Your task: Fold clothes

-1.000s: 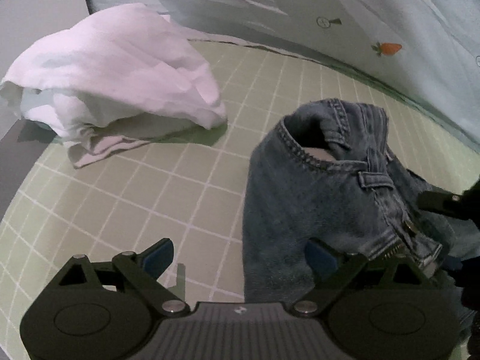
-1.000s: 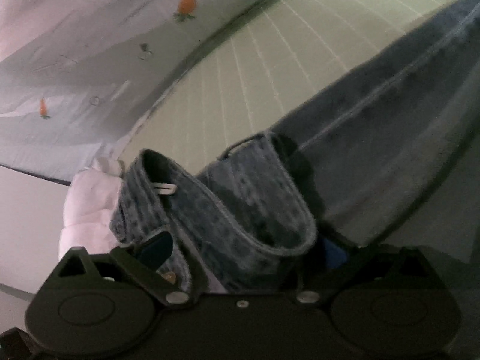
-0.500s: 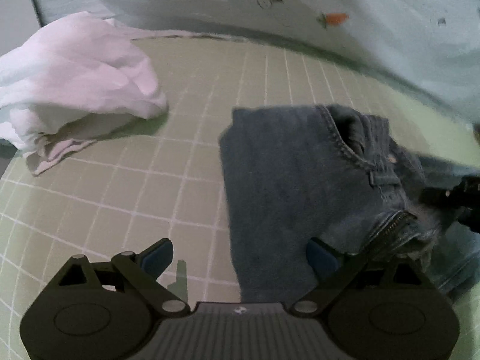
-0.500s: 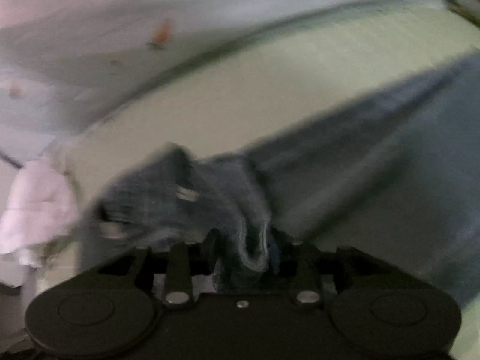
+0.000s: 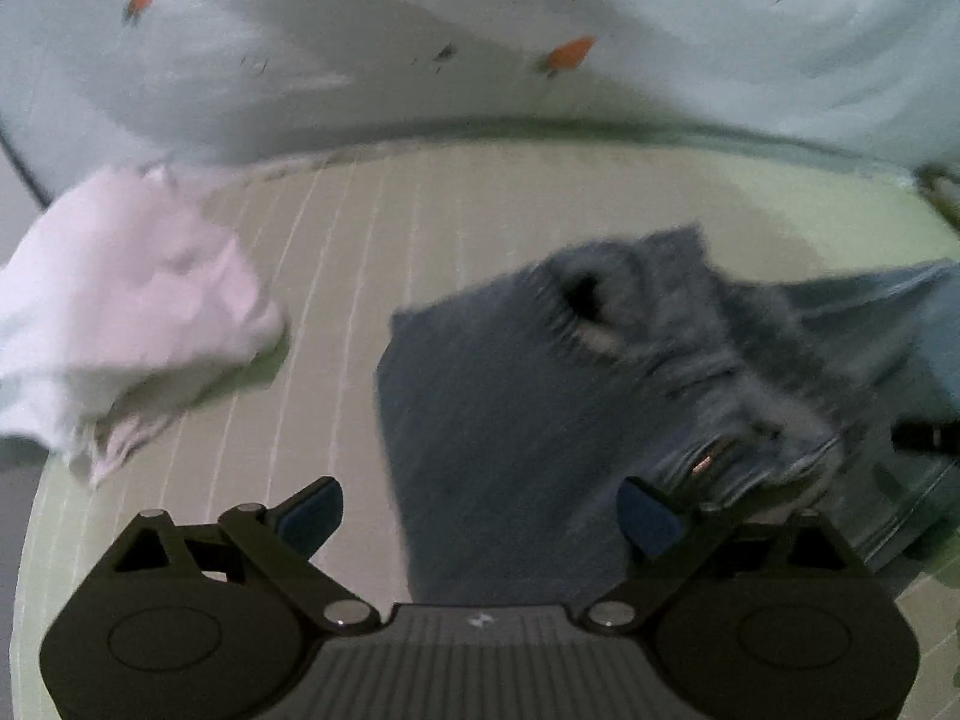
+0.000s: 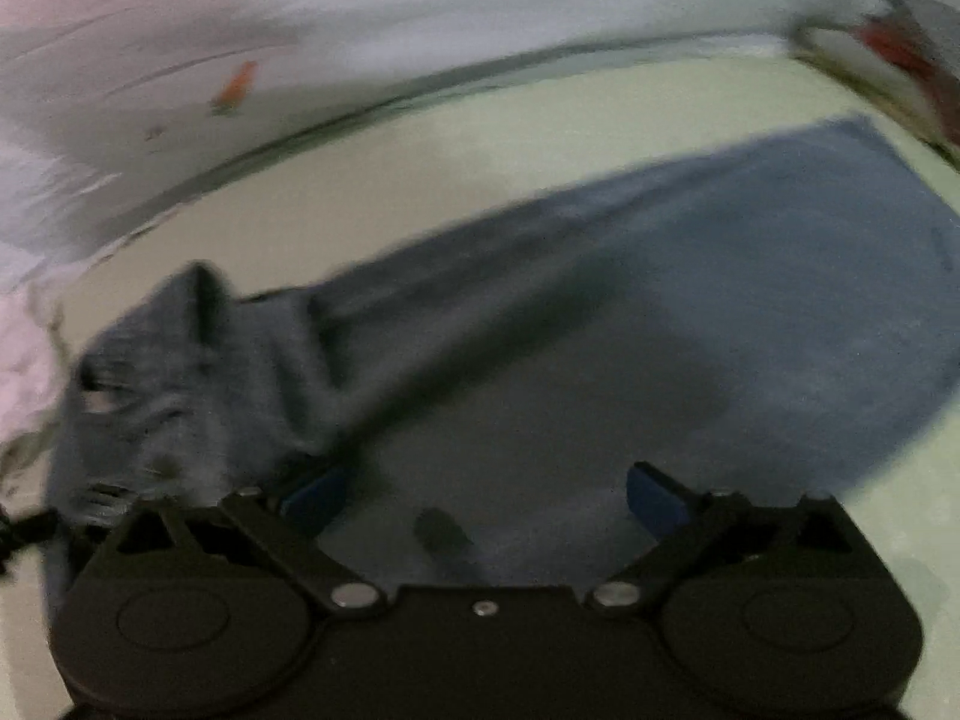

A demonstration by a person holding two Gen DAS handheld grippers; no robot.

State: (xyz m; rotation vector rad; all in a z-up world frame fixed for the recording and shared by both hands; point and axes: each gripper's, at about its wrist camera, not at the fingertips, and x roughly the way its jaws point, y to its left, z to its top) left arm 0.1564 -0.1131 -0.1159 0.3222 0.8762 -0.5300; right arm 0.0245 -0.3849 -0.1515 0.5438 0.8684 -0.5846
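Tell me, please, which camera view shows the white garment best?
The left wrist view. There the white garment lies crumpled in nearly full view on the green gridded mat, left of the jeans, though motion-blurred. The right wrist view catches only a pale, blurred sliver of it at the left edge.

A pale green mat [image 5: 420,252] printed with a white grid covers the table and carries everything here. Directly on it lie two garments. A pair of blue denim jeans [image 5: 510,396] lies on the mat; its bunched waist is in the left wrist view, and in the right wrist view its leg [image 6: 750,300] stretches out flat across the mat. A crumpled white garment [image 5: 132,300] sits in a loose heap near the mat's left edge, apart from the jeans, with bare grid between them. Along the far edge of the mat hangs a light cloth with small orange carrot prints [image 5: 564,54]. Both views are blurred.
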